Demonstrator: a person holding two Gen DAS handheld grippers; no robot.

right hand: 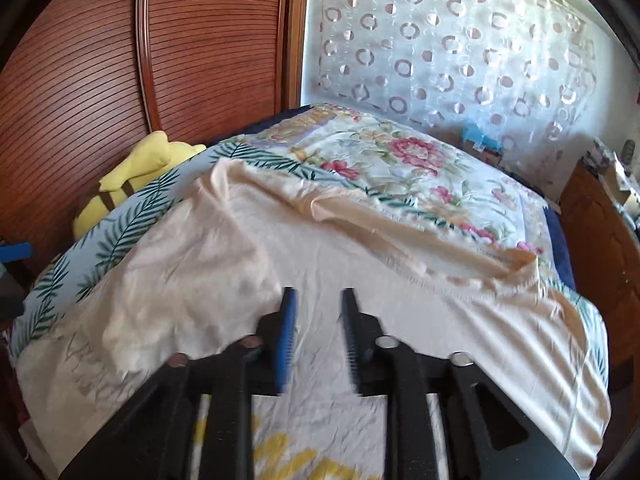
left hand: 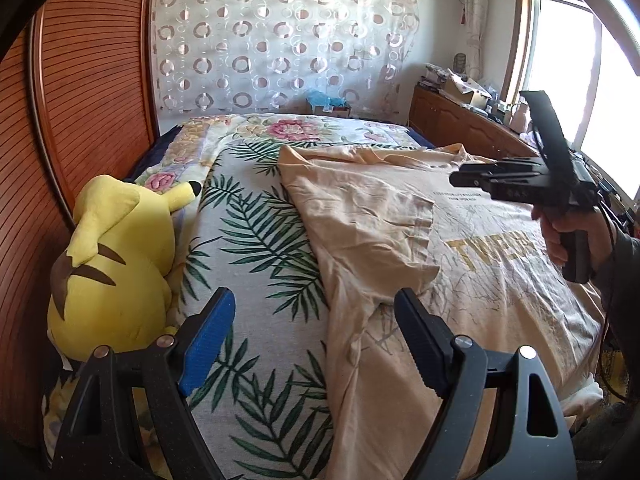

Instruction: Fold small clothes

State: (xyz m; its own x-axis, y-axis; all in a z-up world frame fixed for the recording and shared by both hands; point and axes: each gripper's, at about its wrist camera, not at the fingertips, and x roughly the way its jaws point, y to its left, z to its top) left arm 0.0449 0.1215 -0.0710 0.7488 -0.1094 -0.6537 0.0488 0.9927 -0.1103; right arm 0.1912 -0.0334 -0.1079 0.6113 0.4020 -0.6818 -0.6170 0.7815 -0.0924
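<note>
Left tool (left hand: 312, 336) parted over shirt (left hand: 400, 248); yellow plush (left hand: 116, 264) beside.

Bedroom: bed (left hand: 256, 240), curtain (left hand: 280, 32), plush toy (left hand: 116, 264)

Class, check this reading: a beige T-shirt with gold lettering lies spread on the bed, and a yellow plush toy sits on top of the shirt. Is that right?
Not quite. The yellow plush toy lies beside the T-shirt, apart from it, against the wooden headboard, as the left wrist view shows. The rest stands.

blur: your right wrist view smears the T-shirt (right hand: 320, 248) | cut off: shirt's gold lettering (right hand: 280, 456) at bottom edge
</note>
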